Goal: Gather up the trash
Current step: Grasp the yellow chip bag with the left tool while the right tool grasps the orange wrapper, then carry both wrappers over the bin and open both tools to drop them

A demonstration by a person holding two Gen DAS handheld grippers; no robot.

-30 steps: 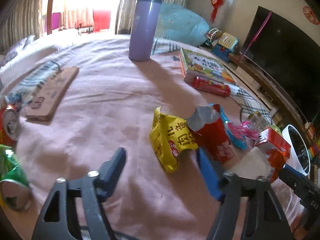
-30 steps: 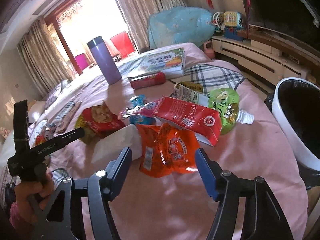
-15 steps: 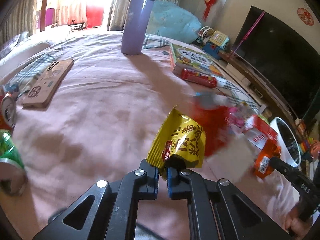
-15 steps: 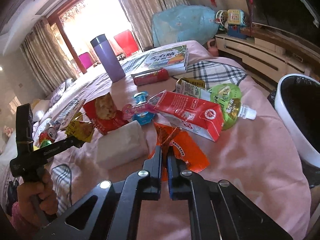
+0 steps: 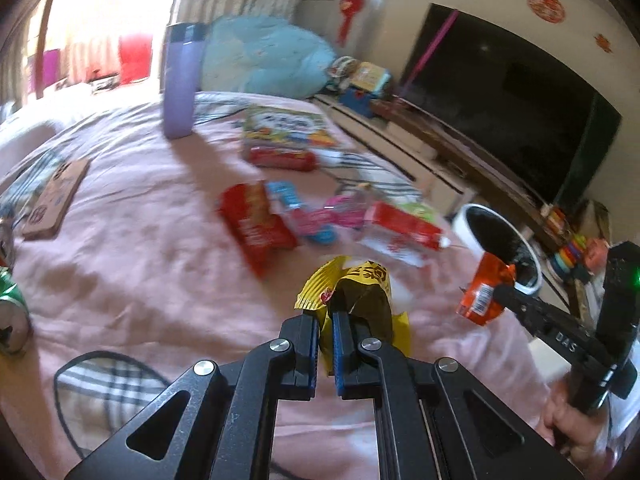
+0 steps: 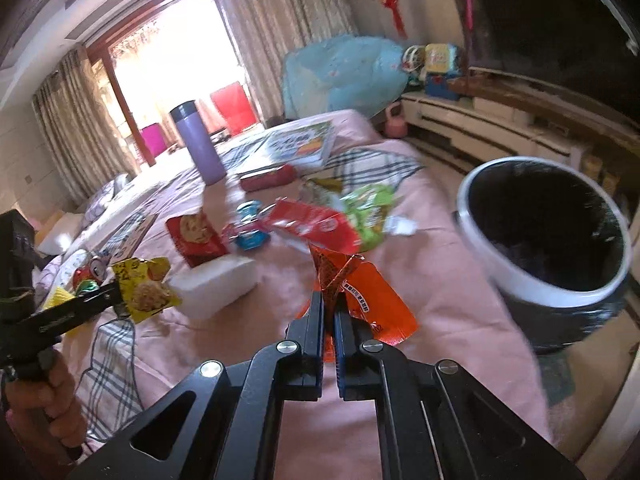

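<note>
Left claw pinches yellow wrapper above bedspread.

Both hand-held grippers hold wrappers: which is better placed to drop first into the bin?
Right. The right hand-held gripper, shut on the orange wrapper, is nearest the bin; the left hand-held gripper sits farther back.

We're in a home here, a lived-in bedroom. A bed under a pink sheet fills the middle, with pillows at its far end. Curtains frame a bright window, a big dark television stands on a low cabinet, toys sit beside it, and red decorations hang on the wall.
</note>
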